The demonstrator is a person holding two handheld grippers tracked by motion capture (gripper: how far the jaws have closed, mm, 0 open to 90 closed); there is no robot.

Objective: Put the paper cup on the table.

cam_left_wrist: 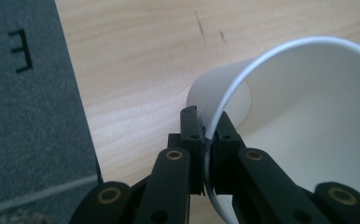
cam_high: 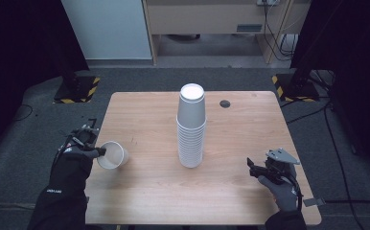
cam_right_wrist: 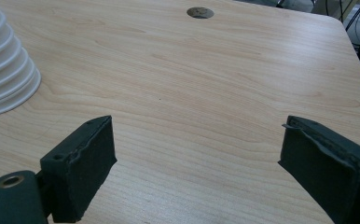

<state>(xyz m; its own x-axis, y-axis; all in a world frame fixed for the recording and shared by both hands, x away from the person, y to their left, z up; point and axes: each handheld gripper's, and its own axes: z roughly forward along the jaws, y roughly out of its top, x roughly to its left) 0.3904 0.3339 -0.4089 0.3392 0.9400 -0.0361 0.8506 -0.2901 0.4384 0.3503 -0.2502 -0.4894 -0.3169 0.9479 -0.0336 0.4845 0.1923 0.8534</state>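
Note:
A single white paper cup (cam_high: 112, 155) is tipped on its side near the table's left edge, mouth toward the person. My left gripper (cam_high: 100, 152) is shut on its rim; in the left gripper view the cup (cam_left_wrist: 308, 116) has its rim pinched between the two jaws of the gripper (cam_left_wrist: 207, 133). A tall stack of upside-down white cups (cam_high: 191, 125) stands at the table's middle, and its base (cam_right_wrist: 5, 70) shows at the left of the right gripper view. My right gripper (cam_high: 254, 168) hovers low over the table's right front, and its jaws (cam_right_wrist: 194, 158) are wide open with nothing between them.
The wooden table (cam_high: 144, 110) has a round cable hole (cam_high: 225, 103) at its back right, also seen as the hole (cam_right_wrist: 200, 12). Grey carpet (cam_left_wrist: 29, 116) lies past the table's left edge. Black stands with striped bases (cam_high: 77, 88) flank the far side.

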